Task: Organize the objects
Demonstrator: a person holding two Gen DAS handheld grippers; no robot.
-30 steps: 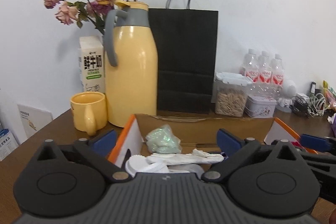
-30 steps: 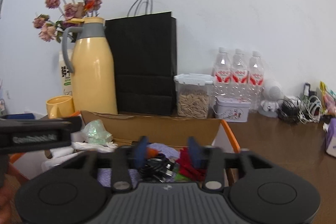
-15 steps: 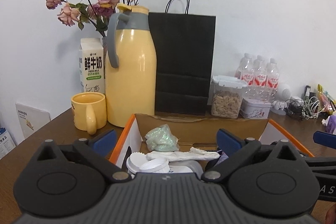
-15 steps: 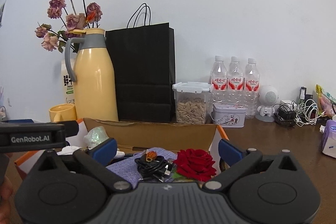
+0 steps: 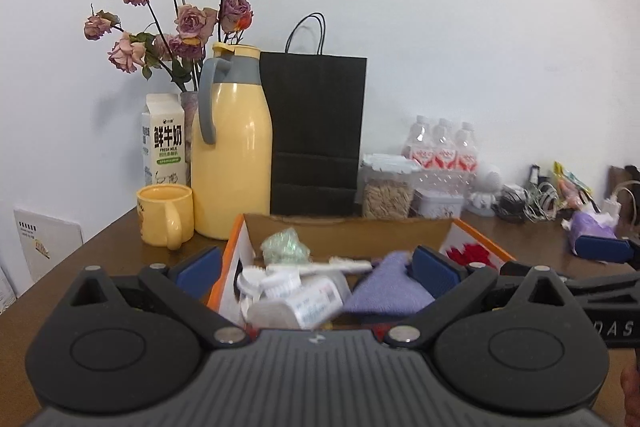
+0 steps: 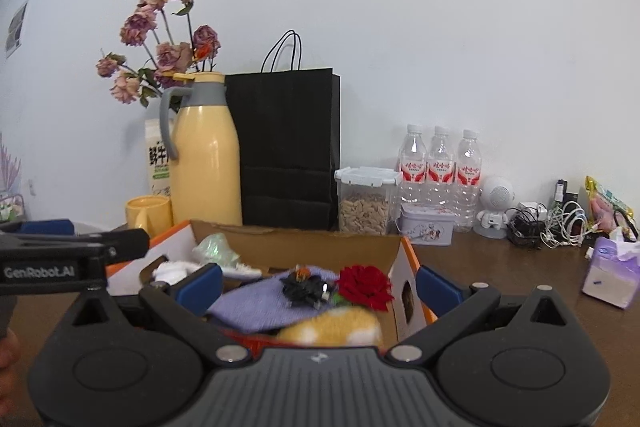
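An open cardboard box [image 5: 348, 227] w/ orange-edged flaps is seen on a brown table [image 5: 100, 247]; all places below are given rel. to the box.

The left gripper [image 5: 316, 269] is held at the box's near edge, its blue pads [image 5: 430, 269] spread wide, nothing gripped. The right gripper [image 6: 318, 283] is held likewise at the near edge, pads [image 6: 436, 285] wide apart & empty. The left gripper's side is seen in the right wrist view, left of the box.

Inside the box: a green crumpled bag [image 5: 286, 247] at the back-left, white plastic bits [image 5: 276, 279] at the left, a labelled white bottle [image 5: 300, 305] at the near-left, a purple cloth [image 6: 260, 297] in the middle. On the cloth lie a black cable bundle [image 6: 306, 289] & a red rose [image 6: 364, 285], the rose toward the right wall. A yellow dotted item [image 6: 332, 329] is seen at the near edge, blurred.

Behind the box: a yellow jug [image 5: 230, 155] & mug [image 5: 164, 219] back-left, a milk carton [image 5: 164, 143] & dried roses [image 5: 180, 19] further back, a black bag [image 5: 316, 131] directly behind, a nut jar [image 6: 366, 199], tin [image 6: 426, 229] & three bottles [image 6: 440, 163] back-right. A tissue pack [image 6: 610, 267] is seen far right.
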